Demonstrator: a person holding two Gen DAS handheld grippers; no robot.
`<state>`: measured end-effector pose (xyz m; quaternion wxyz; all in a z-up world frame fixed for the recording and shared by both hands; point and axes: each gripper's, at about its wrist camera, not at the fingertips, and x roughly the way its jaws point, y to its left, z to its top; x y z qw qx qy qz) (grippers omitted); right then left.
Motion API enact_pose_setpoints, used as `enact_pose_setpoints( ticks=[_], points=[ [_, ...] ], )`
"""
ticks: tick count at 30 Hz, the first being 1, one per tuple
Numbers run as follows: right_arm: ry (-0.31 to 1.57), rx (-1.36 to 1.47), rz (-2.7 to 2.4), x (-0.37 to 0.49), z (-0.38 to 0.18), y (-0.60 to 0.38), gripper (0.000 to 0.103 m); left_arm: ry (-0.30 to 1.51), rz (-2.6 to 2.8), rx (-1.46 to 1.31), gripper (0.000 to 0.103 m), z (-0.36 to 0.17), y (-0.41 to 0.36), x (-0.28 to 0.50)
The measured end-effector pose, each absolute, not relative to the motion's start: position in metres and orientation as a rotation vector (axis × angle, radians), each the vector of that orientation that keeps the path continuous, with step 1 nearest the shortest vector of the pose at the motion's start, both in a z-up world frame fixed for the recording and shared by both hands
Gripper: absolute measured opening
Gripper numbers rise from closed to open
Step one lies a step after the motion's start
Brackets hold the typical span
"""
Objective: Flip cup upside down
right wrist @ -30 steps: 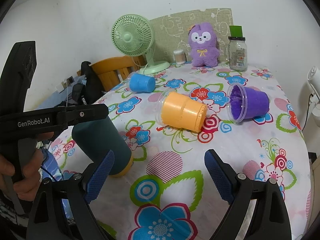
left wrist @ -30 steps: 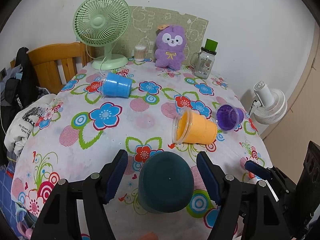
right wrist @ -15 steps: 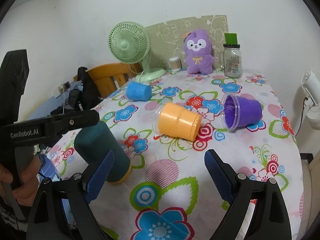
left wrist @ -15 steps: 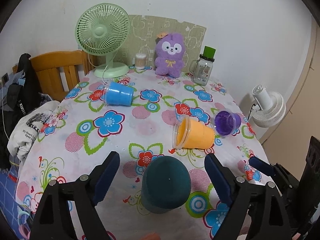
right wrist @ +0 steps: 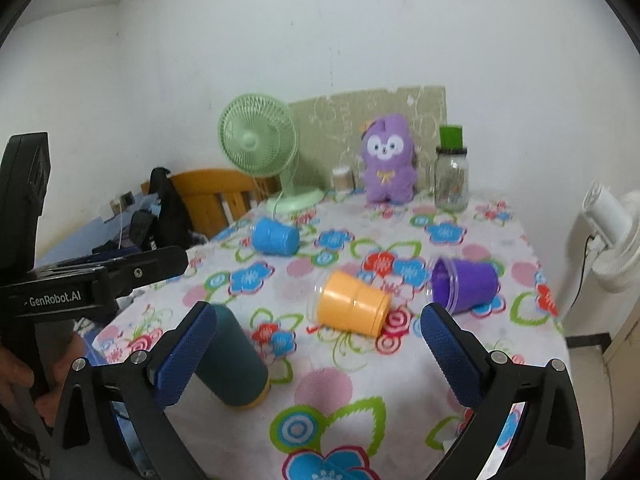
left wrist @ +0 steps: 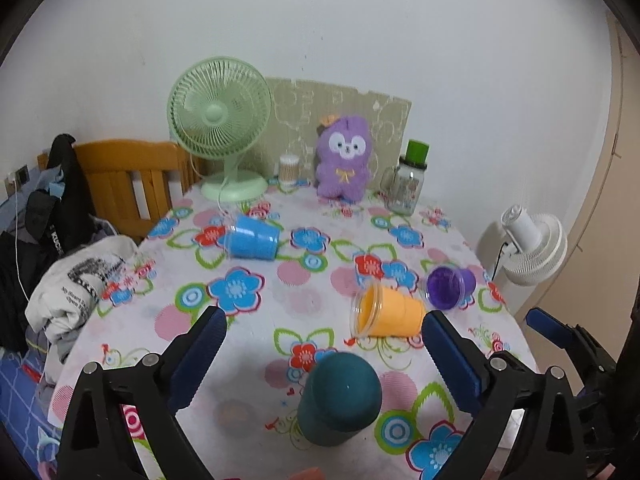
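Backing away, my left gripper now hangs above the teal cup, which stands upside down on the flowered table, below and between my spread jaws, untouched. My right gripper gapes too, holding nothing.

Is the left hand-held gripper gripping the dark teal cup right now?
No: the left hand-held gripper is wide open, its blue pads well clear on either side of the dark teal cup, which stands upside down on the floral tablecloth.
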<state>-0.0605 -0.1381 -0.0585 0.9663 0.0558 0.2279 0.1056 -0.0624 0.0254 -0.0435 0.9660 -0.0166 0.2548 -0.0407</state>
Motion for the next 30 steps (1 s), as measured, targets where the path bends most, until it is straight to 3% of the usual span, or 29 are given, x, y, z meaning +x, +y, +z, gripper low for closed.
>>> enact_pose_setpoints(
  ticks=[30],
  points=[
    [0.232,0.107,0.136,-0.089,0.008,-0.128,0.103,0.272,-0.051,-0.016,0.103,0.007,0.038,-0.096]
  ],
)
